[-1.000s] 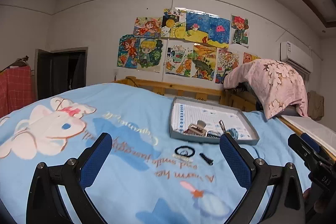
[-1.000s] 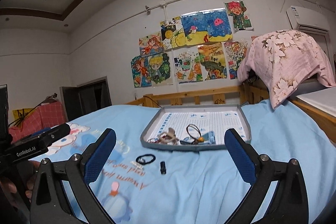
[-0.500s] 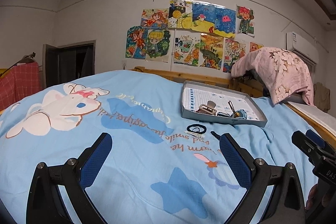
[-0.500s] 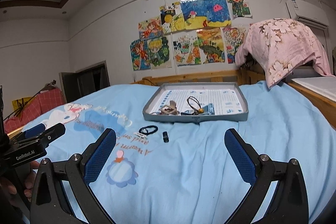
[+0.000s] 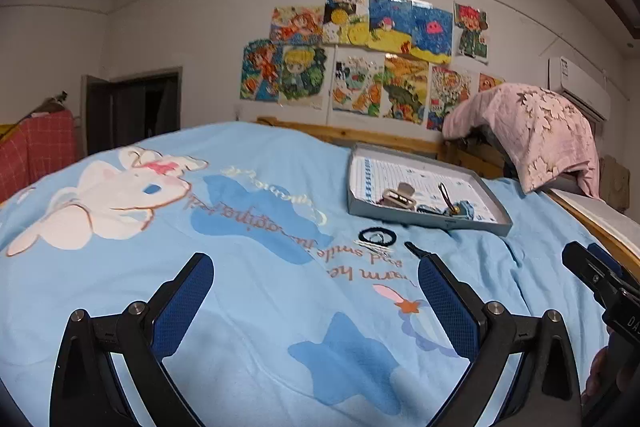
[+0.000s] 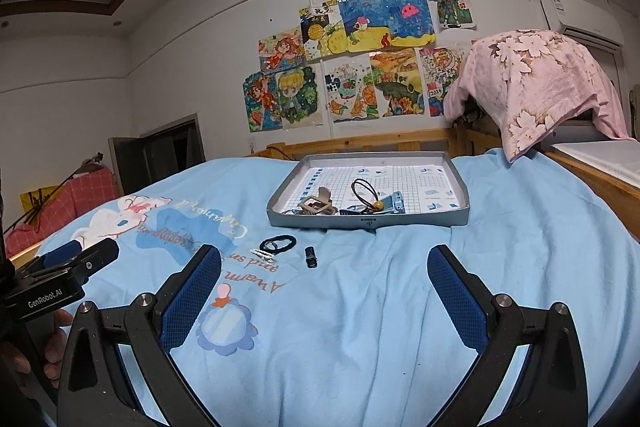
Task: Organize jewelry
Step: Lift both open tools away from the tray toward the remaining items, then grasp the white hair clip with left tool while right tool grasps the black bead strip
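Both my tools are released and carry nothing: the left gripper (image 5: 316,301) and the right gripper (image 6: 324,293) hang over the blue bedspread (image 6: 360,327), well short of the jewelry. Farther in, a black hair tie (image 6: 278,243), silver clips (image 6: 264,254) touching it, and a small black clip (image 6: 311,257) lie loose before the grey tray's (image 6: 368,221) near edge. I judge I'm between picks; next I must reach forward and pinch one loose piece

The right tongs (image 6: 324,291) hang wide apart and empty above the bed (image 6: 360,327). A hair tie (image 6: 279,243), hairpins (image 6: 264,254) and a black clip (image 6: 311,256) lie near a grey tray (image 6: 456,217) holding more pieces.
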A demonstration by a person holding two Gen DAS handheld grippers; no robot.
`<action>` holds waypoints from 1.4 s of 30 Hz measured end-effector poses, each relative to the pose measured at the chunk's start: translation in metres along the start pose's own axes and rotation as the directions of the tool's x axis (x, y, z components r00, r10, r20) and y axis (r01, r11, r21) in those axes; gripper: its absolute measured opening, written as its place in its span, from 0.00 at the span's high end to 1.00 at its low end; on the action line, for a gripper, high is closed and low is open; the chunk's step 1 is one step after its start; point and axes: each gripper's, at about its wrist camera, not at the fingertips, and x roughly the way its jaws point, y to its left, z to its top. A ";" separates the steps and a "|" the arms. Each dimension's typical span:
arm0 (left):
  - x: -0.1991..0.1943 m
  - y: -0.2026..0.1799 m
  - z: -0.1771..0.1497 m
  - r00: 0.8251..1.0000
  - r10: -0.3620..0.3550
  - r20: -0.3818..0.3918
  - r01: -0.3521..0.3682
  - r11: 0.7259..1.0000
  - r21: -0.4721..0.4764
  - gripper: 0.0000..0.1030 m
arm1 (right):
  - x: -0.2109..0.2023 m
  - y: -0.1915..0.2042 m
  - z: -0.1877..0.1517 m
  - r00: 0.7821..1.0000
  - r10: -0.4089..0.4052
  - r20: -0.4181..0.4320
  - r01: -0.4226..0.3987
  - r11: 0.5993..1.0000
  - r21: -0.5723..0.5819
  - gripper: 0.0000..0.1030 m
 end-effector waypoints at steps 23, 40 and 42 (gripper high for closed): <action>0.150 -0.010 0.059 0.997 0.035 -0.065 -0.040 0.997 -0.065 0.00 | 0.127 -0.012 0.065 1.000 -0.015 0.015 0.017 0.995 -0.095 0.02; 0.191 -0.002 0.017 0.981 -0.067 -0.182 0.061 0.997 -0.038 0.00 | 0.191 -0.012 0.019 0.981 0.098 -0.169 -0.114 0.989 -0.089 0.02; 0.191 -0.006 0.013 0.977 -0.104 -0.189 0.103 0.995 -0.016 0.04 | 0.194 -0.011 0.015 0.972 0.131 -0.194 -0.151 0.985 -0.088 0.09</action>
